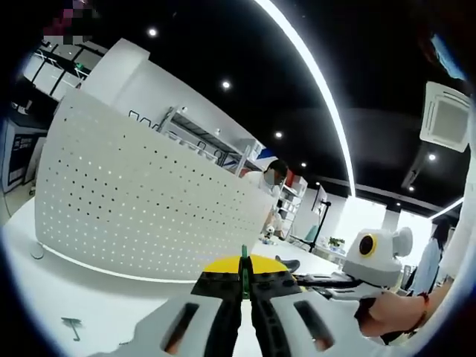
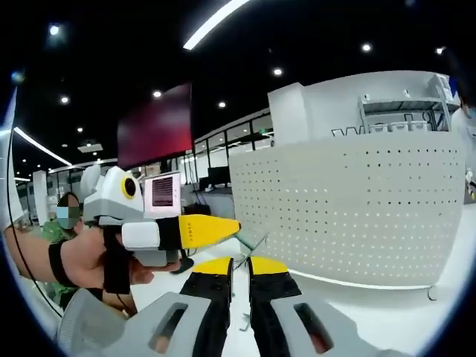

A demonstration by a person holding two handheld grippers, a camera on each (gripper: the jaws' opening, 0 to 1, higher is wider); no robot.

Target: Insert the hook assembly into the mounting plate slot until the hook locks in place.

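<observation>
Both cameras sit low, just above the white table (image 1: 44,297), and look up and forward along their own jaws. The left gripper view faces the white board with holes (image 1: 141,201) from its left end, quite near. The right gripper view faces the same board (image 2: 349,208) from the other side, also near. Both views share the board, the table and the dark ceiling with lights.
</observation>
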